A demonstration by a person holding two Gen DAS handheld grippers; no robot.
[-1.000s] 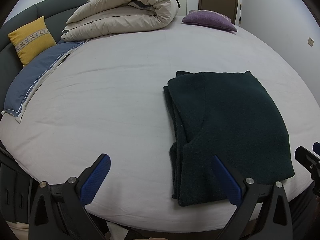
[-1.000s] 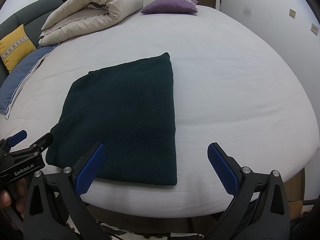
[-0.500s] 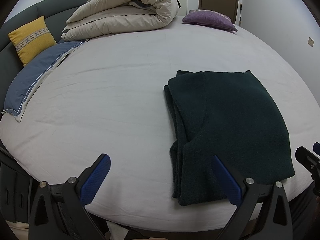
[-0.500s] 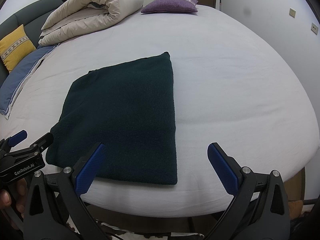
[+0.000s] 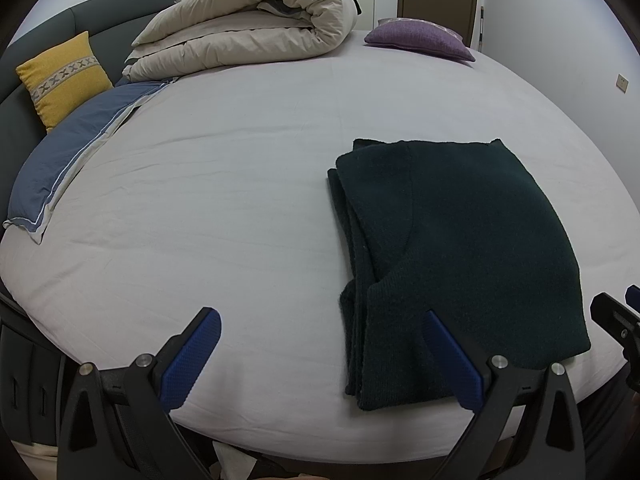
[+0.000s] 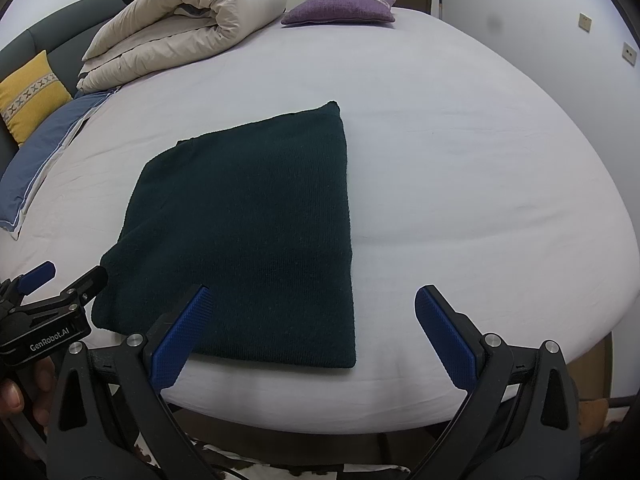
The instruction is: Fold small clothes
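A dark green knit garment lies folded into a flat rectangle on the white bed sheet near the bed's front edge. It also shows in the right wrist view. My left gripper is open and empty, held at the front edge by the garment's near left corner. My right gripper is open and empty, held over the front edge at the garment's near right corner. Neither gripper touches the cloth. The left gripper's body shows at the lower left of the right wrist view.
A rolled beige duvet lies at the back of the bed. A purple cushion sits at the back right. A yellow cushion and a blue pillow lie at the left. The wall stands at the right.
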